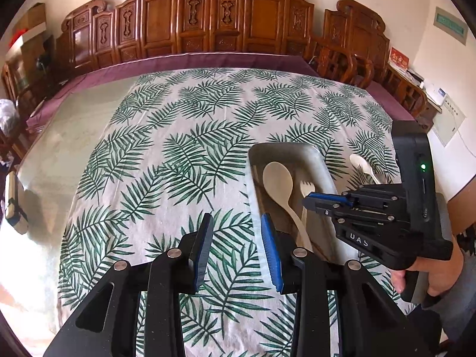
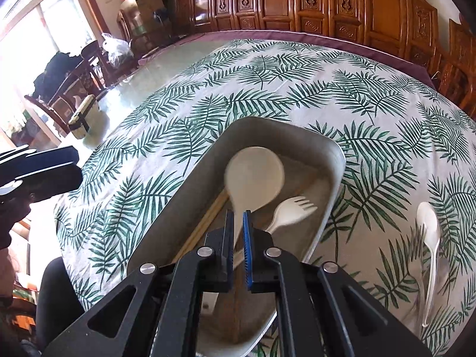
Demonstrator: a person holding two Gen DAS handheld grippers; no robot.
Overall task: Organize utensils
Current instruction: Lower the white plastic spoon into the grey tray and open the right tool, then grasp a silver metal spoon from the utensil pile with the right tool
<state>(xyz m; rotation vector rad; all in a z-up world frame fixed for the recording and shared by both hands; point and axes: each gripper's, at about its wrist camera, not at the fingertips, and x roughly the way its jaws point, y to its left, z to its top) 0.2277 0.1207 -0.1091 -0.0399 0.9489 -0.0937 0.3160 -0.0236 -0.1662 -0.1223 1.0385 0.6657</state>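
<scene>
Right hand-held gripper (image 2: 238,223), jaws nearly together around the large spoon's (image 2: 253,175) handle, above the tray (image 2: 178,196); left hand-held gripper (image 1: 236,232) parted, empty.

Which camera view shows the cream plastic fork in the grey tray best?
The right wrist view: the cream plastic fork shows its tines and neck in the grey tray. In the left wrist view, the right gripper hides most of it.
</scene>
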